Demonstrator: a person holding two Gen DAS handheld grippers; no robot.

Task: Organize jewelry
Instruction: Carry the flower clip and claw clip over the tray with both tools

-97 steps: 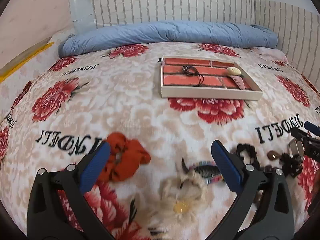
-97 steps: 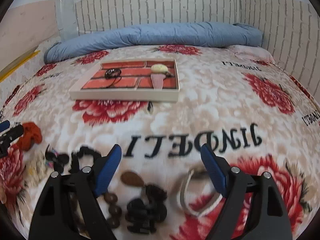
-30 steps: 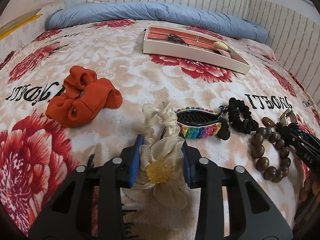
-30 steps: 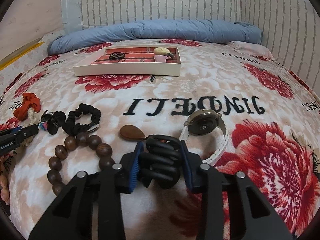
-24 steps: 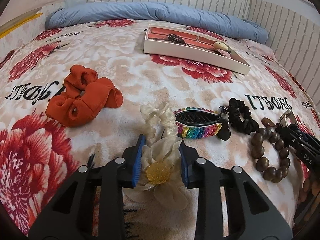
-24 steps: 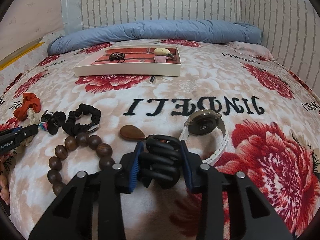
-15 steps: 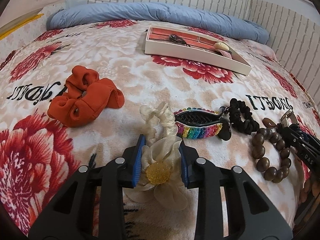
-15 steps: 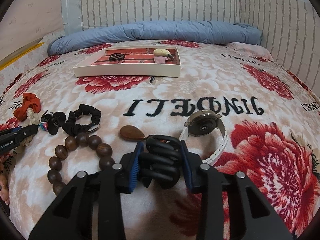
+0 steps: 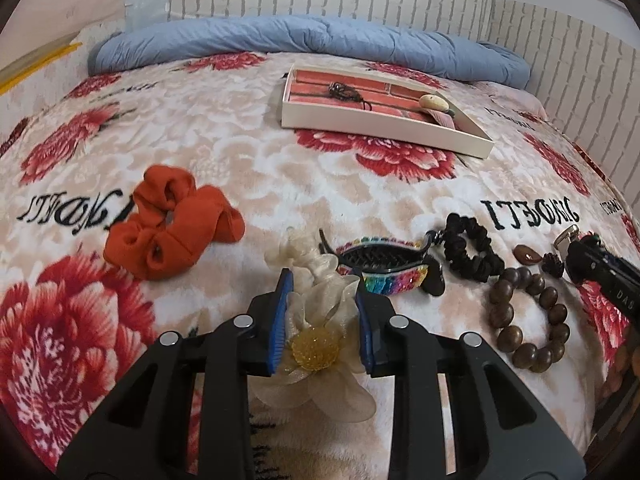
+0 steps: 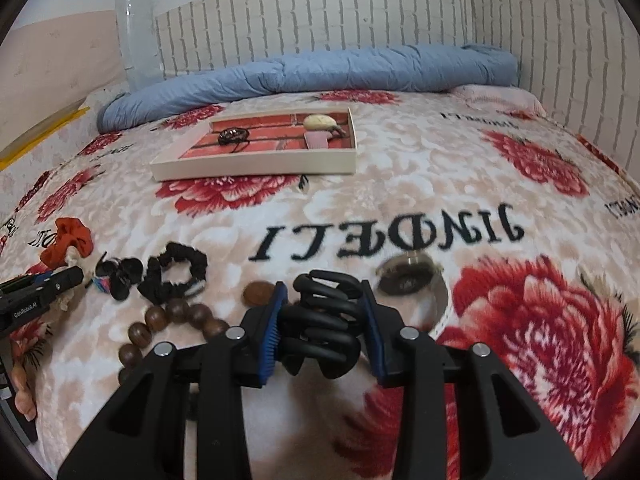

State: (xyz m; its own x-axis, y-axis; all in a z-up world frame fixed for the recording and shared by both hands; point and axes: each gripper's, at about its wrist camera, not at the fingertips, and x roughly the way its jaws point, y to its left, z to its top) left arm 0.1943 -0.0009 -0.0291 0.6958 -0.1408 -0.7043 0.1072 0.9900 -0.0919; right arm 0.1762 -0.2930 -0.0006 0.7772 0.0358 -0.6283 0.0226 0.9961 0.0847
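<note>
The floral blanket [image 10: 420, 184] covering the bed carries large black letters, seen upside down, that read roughly "JINDELI" in the right wrist view; further prints of the same word near the edges are too warped to read. The body of the left gripper [image 9: 322, 320] bears the mark "GenRobot.AI" where it enters the right wrist view, and the right gripper [image 10: 322, 334] shows only the letters "DAS" where it enters the left wrist view, the rest cut off.

The left jaws are closed on a cream fabric flower hair tie [image 9: 316, 344] with a yellow beaded centre; its lower petals hang below the fingers. The right jaws are clamped on a black claw clip [image 10: 324, 320], whose lower part is hidden behind the fingers.

On the blanket lie an orange scrunchie [image 9: 172, 228], a rainbow-edged claw clip [image 9: 384, 270], a black scrunchie [image 9: 472, 252] and a wooden bead bracelet [image 9: 528, 320]; in the right wrist view the bracelet is partly hidden by the gripper. A watch [image 10: 410, 276] is blurred there, its strap half covered. Farther back sits a shallow tray [image 10: 256, 166] with a brick-pattern lining, holding a dark corded piece [image 10: 232, 136] and a pale stone with a pink tassel [image 10: 320, 128]; what the dark piece is cannot be made out.
</note>
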